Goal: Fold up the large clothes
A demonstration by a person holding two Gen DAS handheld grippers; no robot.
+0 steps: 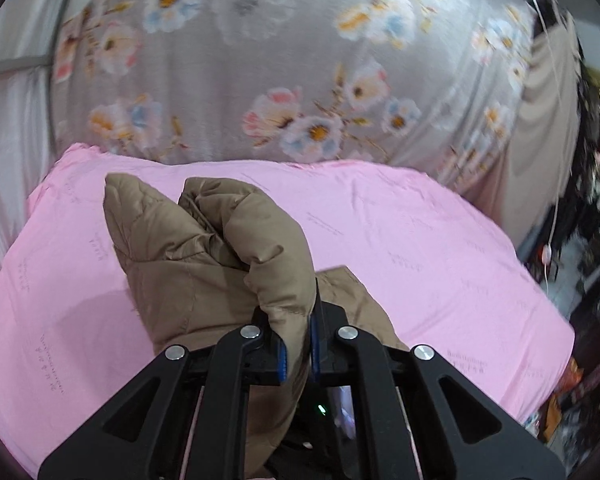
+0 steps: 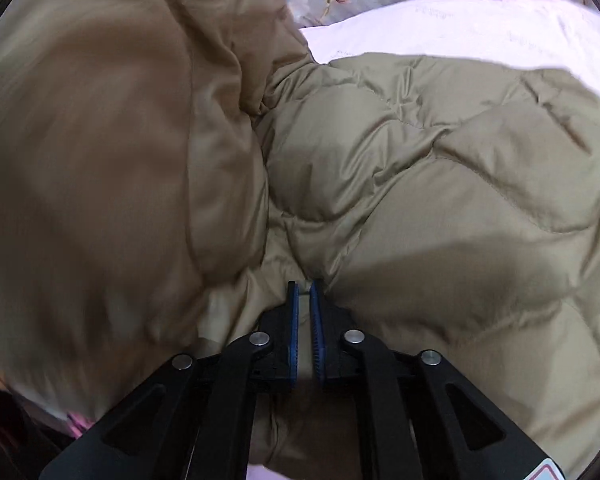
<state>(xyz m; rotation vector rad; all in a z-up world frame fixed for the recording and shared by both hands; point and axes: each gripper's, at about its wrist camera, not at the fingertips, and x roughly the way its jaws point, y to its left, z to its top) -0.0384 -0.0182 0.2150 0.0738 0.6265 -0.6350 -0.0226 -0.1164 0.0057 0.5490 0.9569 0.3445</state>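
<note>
While the left gripper (image 1: 298,344) holds a bunched fold of the tan quilted jacket (image 1: 204,256) above the pink sheet (image 1: 440,248), its jaws are clamped on it. Right gripper (image 2: 304,322) jaws pinch the jacket's fabric; the rest lies spread on the bed

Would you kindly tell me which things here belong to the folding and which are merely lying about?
Belongs to the job:
- tan quilted jacket
- left gripper, shut on it
- right gripper, shut on it

Lying about:
- pink sheet
- floral bedcover
- white cable

One jacket (image 1: 204,264), two tongs (image 1: 298,344)
</note>
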